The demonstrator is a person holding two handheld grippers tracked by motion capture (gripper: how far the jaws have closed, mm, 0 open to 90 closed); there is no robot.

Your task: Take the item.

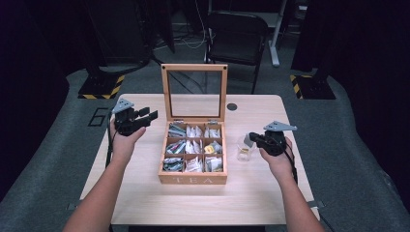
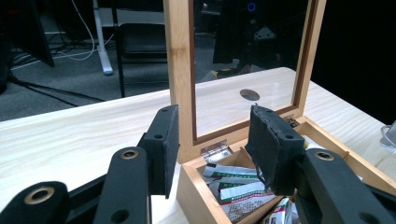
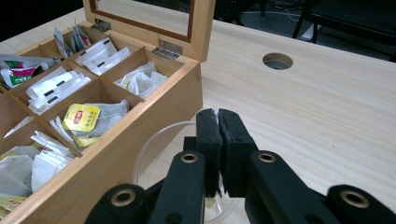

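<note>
Presently, the right gripper [image 3: 218, 122], jaws together, hangs over the clear cup [image 1: 245, 149] just right of the open tea box [image 1: 193, 178]; left gripper [image 2: 212, 140], jaws apart, holds nothing at the box's far-left corner.

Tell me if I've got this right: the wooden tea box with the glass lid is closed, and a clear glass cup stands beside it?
Not quite. The wooden tea box is open, its glass lid standing upright, as the high view shows. The clear glass cup does stand beside it.
</note>
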